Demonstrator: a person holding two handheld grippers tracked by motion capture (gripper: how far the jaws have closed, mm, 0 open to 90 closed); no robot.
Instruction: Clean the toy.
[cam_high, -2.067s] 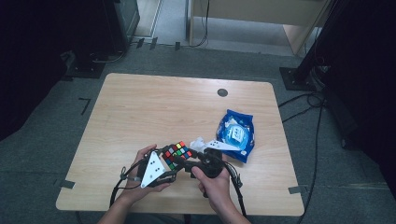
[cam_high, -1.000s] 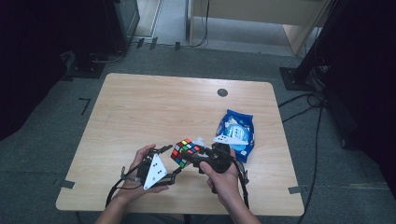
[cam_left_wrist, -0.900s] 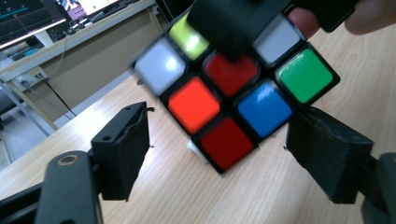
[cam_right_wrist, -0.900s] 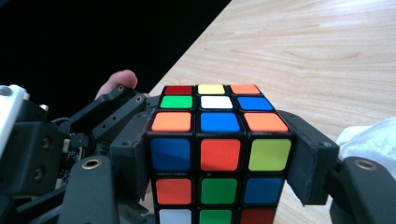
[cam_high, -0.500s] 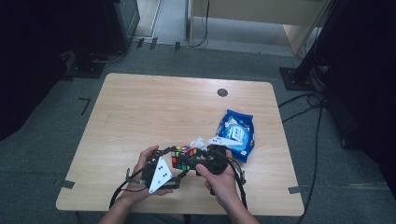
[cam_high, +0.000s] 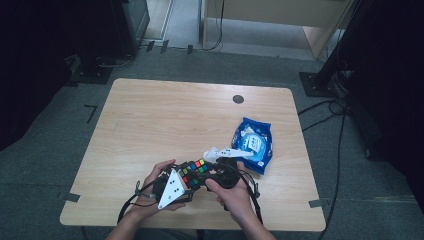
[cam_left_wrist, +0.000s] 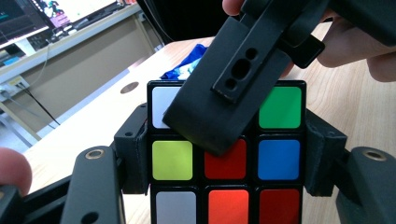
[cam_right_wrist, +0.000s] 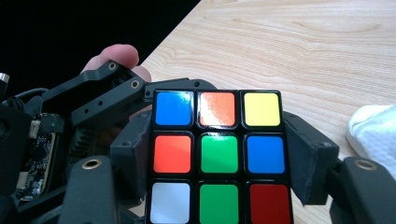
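A scrambled Rubik's cube (cam_high: 194, 171) is held over the near part of the table between both grippers. My left gripper (cam_high: 184, 181), with its grey three-cornered plate, comes in from the left; its jaws have just been closing with the cube (cam_left_wrist: 224, 158) between them, and the pads now press on its two sides. My right gripper (cam_high: 210, 175) grips the cube (cam_right_wrist: 218, 154) from the right, pads against its sides. One of the right gripper's fingers (cam_left_wrist: 233, 88) lies across the cube's face in the left gripper view.
A blue packet (cam_high: 254, 145) lies right of the hands, with crumpled white tissue (cam_high: 217, 151) beside it. A dark round plug (cam_high: 238, 99) sits at the far side of the wooden table (cam_high: 175, 115). Cables trail off the near edge.
The cube and both hands have drifted slightly toward the near edge of the table. The left gripper has stayed beside the cube.
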